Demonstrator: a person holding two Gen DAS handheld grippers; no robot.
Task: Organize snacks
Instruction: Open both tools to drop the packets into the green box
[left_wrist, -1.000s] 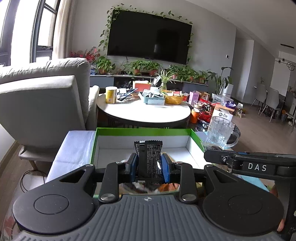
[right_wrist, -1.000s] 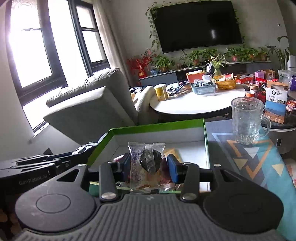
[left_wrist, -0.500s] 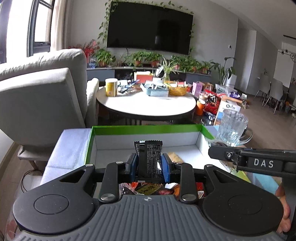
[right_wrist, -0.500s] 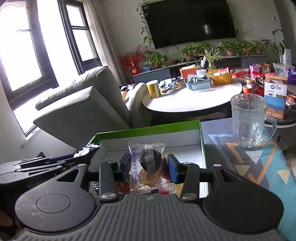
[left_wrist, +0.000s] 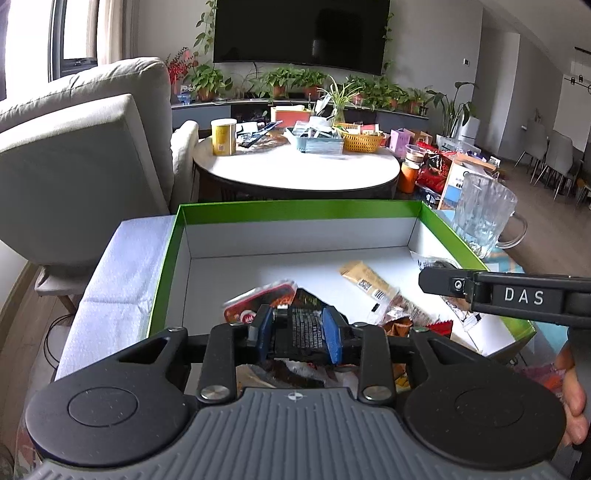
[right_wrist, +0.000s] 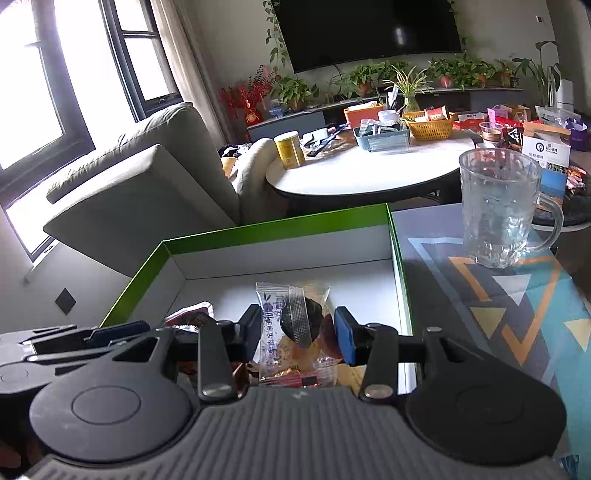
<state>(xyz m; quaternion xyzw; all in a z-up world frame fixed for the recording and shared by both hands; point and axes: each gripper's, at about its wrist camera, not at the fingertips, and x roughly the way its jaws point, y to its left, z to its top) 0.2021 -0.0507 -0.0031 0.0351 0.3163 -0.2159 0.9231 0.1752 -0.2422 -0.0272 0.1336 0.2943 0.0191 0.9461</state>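
A green-rimmed white box (left_wrist: 295, 211) holds several loose snacks, among them a tan bar (left_wrist: 364, 281) and a red packet (left_wrist: 258, 300). My left gripper (left_wrist: 298, 322) hangs over the box's near part. A black ribbed snack packet (left_wrist: 301, 334) stands between its blue pads, which still touch it while the jaws are opening. My right gripper (right_wrist: 297, 328) is shut on a clear packet with a dark pastry (right_wrist: 295, 321), over the right side of the same box (right_wrist: 277, 226). Its arm marked DAS (left_wrist: 517, 295) crosses the left wrist view.
A glass mug (right_wrist: 498, 206) stands on the patterned cloth (right_wrist: 517, 314) right of the box. Behind are a round white table (left_wrist: 295, 173) with clutter and a grey armchair (left_wrist: 74, 166). A hand (left_wrist: 572, 406) shows at the right edge.
Both grippers have sunk toward the box with their packets and tilted down. More of the box floor and the snacks lying in it now shows.
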